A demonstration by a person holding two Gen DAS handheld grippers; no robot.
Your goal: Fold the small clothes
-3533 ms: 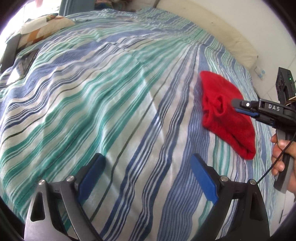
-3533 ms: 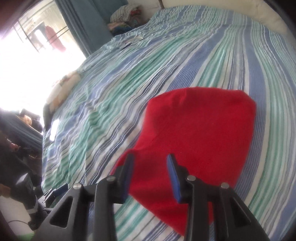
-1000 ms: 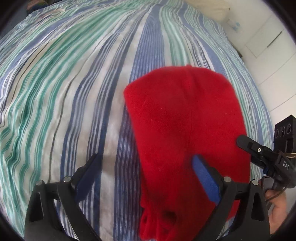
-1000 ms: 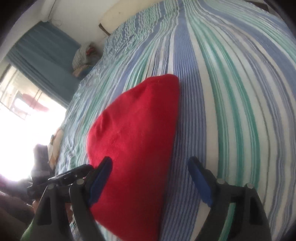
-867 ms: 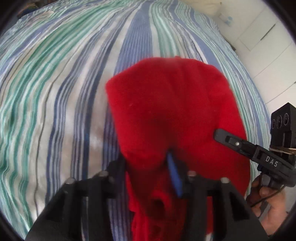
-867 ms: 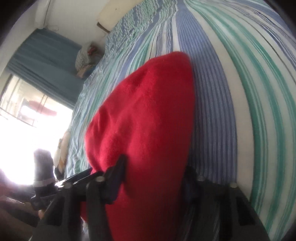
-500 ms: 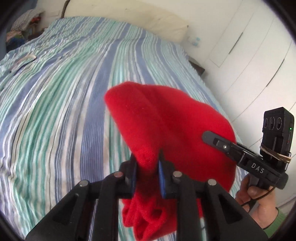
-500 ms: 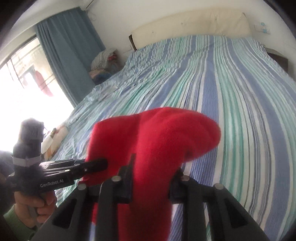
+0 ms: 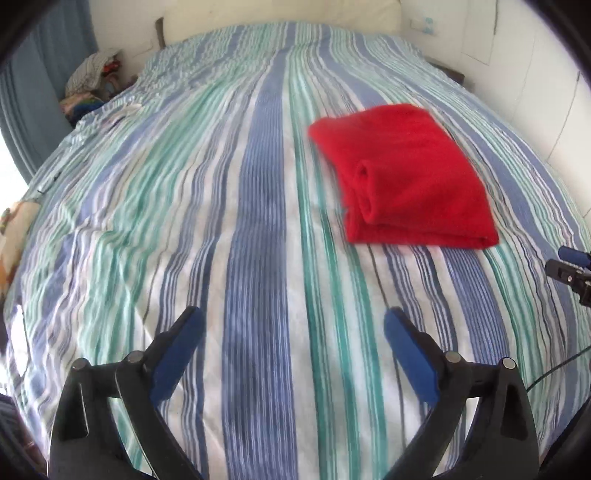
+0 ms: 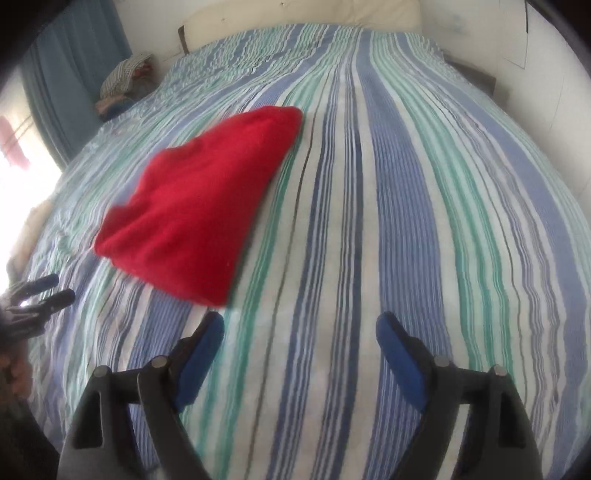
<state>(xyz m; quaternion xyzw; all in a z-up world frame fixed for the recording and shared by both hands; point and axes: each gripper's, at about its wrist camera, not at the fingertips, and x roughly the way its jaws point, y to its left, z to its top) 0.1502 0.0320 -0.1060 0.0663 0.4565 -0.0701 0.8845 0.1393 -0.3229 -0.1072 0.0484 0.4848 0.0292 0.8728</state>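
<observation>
Left wrist view: at the far left edge hangs a blue curtain (image 9: 33,96), with a heap of clothes (image 9: 90,83) beside it at the head of the bed (image 9: 258,206). The bed fills the picture, covered in blue, green and white stripes. At the bottom the left claw (image 9: 291,343) stands wide open; its jaws have just been opening, and only striped sheet shows between its blue pads. Up and to the right lies the red garment (image 9: 406,173), folded into a flat block on the sheet, well clear of the claw. At the right edge the tips of the right claw (image 9: 569,266) poke in, near the garment's lower right corner but not touching it.

Right wrist view: at the left edge the left claw's tips (image 10: 44,291) show, apart from the cloth. The garment (image 10: 195,206) lies left of centre on the bed (image 10: 406,206), one folded corner pointing toward the headboard (image 10: 303,18). At the bottom the right claw (image 10: 299,332) is also spread open, jaws just opened, nothing between them; the garment's near edge is just beyond its left pad.
</observation>
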